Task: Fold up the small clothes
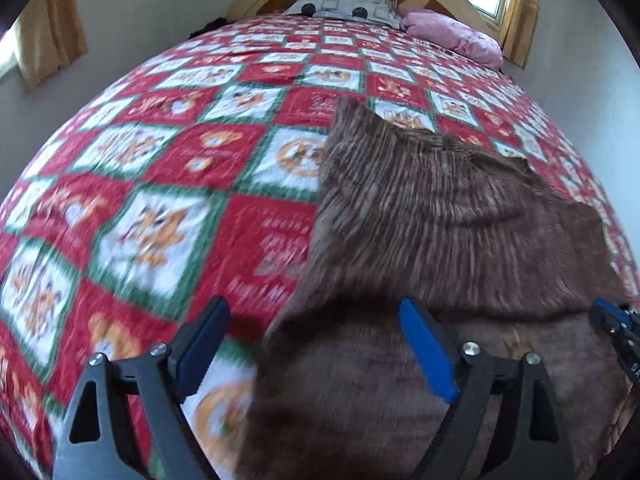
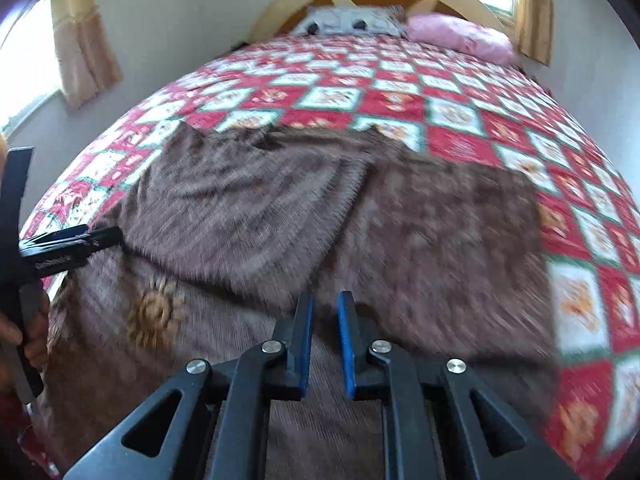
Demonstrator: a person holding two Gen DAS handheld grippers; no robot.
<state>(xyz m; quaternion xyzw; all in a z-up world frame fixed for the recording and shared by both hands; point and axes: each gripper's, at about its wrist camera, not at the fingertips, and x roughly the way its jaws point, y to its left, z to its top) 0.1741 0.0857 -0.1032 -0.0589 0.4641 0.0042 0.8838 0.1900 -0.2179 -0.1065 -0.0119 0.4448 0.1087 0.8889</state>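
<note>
garment: brown ribbed top (image 1: 452, 216) lies on the bed's quilt (image 1: 160, 184), straight ahead of both grippers; far part looks folded over the near part, ridge running across just ahead of the fingertips. Prob. mid-fold, judged from that doubled layer.
left gripper (image 1: 316, 344): jaws wide apart, nothing between them; sits over the garment's left edge, one finger over bare quilt, the other over cloth. Reads as either just let go or about to take that edge — can't tell which.
right gripper (image 2: 324, 336): jaws close together w/ a narrow gap; can't tell if cloth is pinched, nothing visibly in the gap. It's over the near middle of the top, likely to pin or lift the near layer.
sun motif (image 2: 154, 314): orange print on near layer, left of the right gripper — so front faces up there.
spacing: the two grippers sit side by side along the near hem, prob. so the fold stays square.
beyond: pink pillow (image 1: 460, 34), grey pillow (image 1: 344, 6) at headboard, well apart from work.
blur: both views smeared; fine detail unsure.
</note>
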